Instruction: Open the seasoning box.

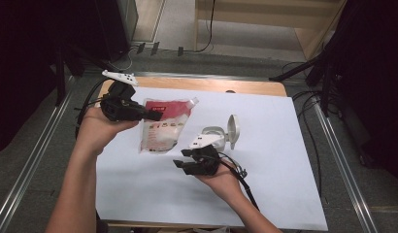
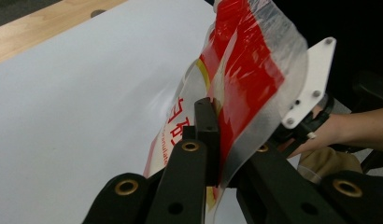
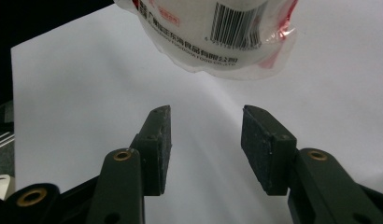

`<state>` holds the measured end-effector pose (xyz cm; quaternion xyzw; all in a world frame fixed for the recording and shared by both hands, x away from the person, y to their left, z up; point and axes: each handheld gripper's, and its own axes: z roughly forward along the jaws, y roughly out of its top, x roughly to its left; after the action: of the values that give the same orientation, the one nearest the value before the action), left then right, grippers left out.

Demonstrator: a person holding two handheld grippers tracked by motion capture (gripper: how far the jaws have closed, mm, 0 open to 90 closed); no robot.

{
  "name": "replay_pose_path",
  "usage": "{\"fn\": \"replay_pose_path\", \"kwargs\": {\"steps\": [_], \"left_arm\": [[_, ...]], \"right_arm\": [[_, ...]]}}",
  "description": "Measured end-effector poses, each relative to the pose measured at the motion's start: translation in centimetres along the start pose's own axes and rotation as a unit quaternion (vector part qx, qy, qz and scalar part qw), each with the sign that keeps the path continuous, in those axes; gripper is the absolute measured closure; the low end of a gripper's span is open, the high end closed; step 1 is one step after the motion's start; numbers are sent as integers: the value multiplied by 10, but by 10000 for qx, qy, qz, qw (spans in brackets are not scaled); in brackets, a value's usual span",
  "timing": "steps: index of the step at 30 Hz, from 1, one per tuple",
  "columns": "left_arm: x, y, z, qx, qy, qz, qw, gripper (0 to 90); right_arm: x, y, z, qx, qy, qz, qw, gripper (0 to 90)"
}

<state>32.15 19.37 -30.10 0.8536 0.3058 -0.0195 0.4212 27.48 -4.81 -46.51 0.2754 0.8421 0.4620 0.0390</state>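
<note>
Already my left claw (image 2: 213, 140) pinched the pouch (image 1: 160, 127) at its slick top edge; soft and floppy, it sagged above my right claw (image 3: 206, 149), half open and empty.

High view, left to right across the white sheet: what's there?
Left hand-held gripper → red-and-white pouch clamped at its top edge → right hand-held gripper, jaws apart → white container with flipped-open lid.
</note>
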Motion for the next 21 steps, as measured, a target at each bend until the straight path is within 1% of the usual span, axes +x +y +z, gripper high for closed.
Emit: {"fn": "replay_pose_path", "kwargs": {"steps": [2,3,5,6,9,10,13,16,17,18,19,21], "left_arm": [[-1,0,-1,-18,-39,14,10000,900],[-1,0,-2,-11,-62,-10,10000,900],[-2,0,-3,-11,-146,-38,9999,900],[-2,0,-3,-11,-146,-38,9999,900],[-4,1,-1,46,-185,-9,9998,900],[-4,1,0,72,-219,-20,9997,900],[-5,1,3,52,-347,-104,9993,900],[-5,2,4,61,-384,-144,9991,900],[-6,2,6,89,-398,-161,9990,900],[-6,2,7,104,-451,-179,9988,900],[-6,2,8,106,-433,-182,9988,900],[-6,2,8,146,-504,-270,9983,900]], "right_arm": [[0,1,5,16,-32,28,10000,531],[1,1,8,24,-20,94,10000,531],[1,1,13,1,-86,137,9999,532],[0,1,15,-18,-78,143,9999,533],[-2,-1,20,-65,-169,149,9997,532],[-2,-2,21,-66,-154,220,9996,535],[-4,-4,27,-151,-259,287,9991,545],[-4,-6,30,-203,-322,299,9988,552],[-4,-8,34,-251,-373,357,9984,552],[-4,-9,36,-268,-421,333,9982,552],[-4,-10,38,-268,-452,322,9981,552],[-4,-13,41,-273,-471,327,9980,553]]}}
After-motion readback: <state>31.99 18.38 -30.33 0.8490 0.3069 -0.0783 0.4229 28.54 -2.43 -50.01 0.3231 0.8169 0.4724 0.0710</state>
